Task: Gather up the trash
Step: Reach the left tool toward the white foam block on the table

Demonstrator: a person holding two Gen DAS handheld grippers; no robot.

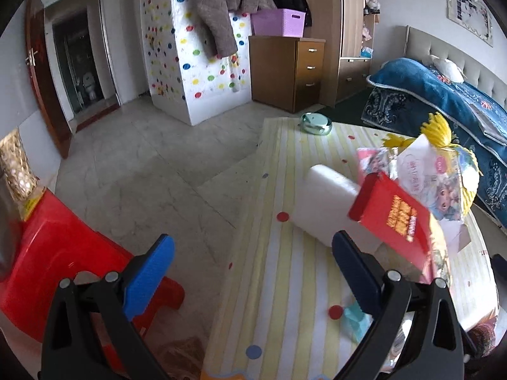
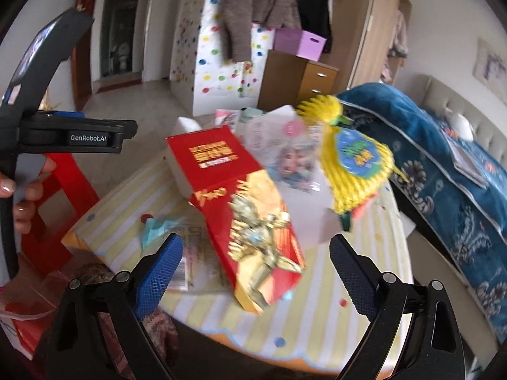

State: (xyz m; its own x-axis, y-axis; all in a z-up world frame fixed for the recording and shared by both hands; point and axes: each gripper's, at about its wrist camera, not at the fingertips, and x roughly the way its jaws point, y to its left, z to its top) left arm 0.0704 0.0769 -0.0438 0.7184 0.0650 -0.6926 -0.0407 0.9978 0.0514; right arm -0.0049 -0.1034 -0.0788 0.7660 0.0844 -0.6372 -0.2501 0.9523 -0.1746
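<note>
A striped yellow table carries a heap of trash. On it a long red carton with a gold figure lies tilted over a white block. Behind them are a yellow mesh bag and a cartoon-printed wrapper. A crumpled teal wrapper and a clear plastic pack lie near the front edge. My right gripper is open, and the carton's near end shows between its fingers, untouched. My left gripper is open and holds nothing, at the table's left edge, short of the white block.
A red plastic stool stands left of the table. A bed with a blue blanket runs along the right. A small metal tin sits at the table's far edge. A wooden drawer unit and a dotted cabinet stand beyond the tiled floor.
</note>
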